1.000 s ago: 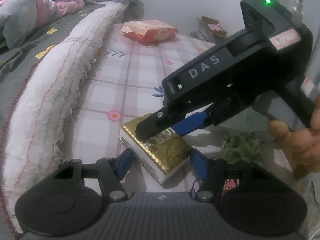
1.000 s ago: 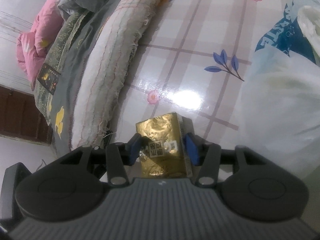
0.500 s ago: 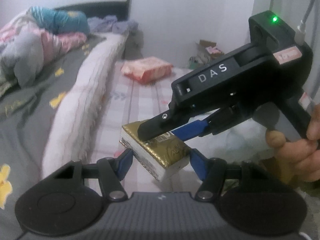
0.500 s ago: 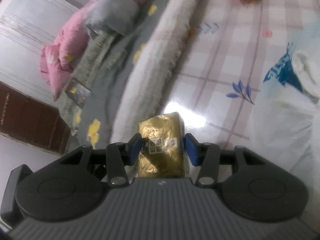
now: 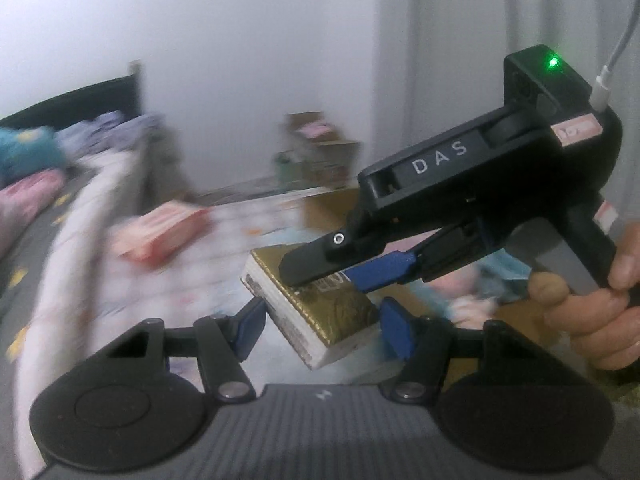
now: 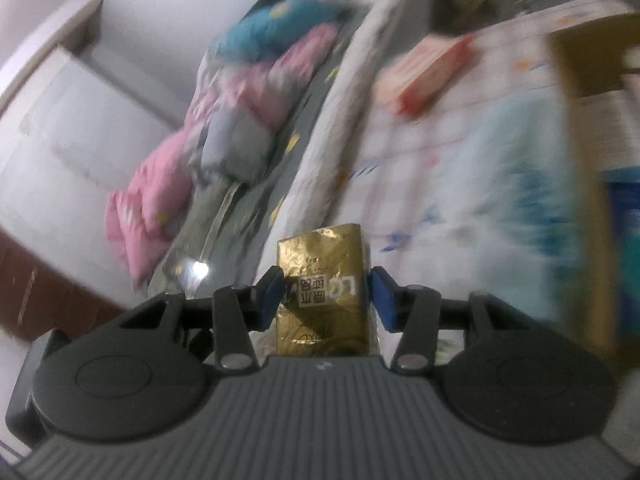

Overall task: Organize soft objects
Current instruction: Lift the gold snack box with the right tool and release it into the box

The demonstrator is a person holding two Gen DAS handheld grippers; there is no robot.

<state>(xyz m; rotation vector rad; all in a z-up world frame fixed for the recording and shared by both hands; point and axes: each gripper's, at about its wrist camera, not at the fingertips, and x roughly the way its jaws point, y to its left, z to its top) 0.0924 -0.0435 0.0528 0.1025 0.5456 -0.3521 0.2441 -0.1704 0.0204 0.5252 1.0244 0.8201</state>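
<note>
Left gripper (image 5: 320, 326): seen from the left wrist, its blue pads flank the gold tissue pack (image 5: 316, 304); the left pad meets a corner, while contact at the right pad cannot be confirmed. The right gripper (image 5: 344, 274) crosses from the right, one black finger over the pack's top, a hand (image 5: 592, 312) on its handle. The background is smeared; a pink packet (image 5: 160, 236) on the checked sheet (image 5: 224, 280) is barely legible. From the right wrist, the right gripper (image 6: 326, 296) stands partly closed, both pads pressed to the pack's (image 6: 324, 292) sides, holding it lengthwise above the blurred bed. Pink and teal bedding (image 6: 248, 92) lies at left.
</note>
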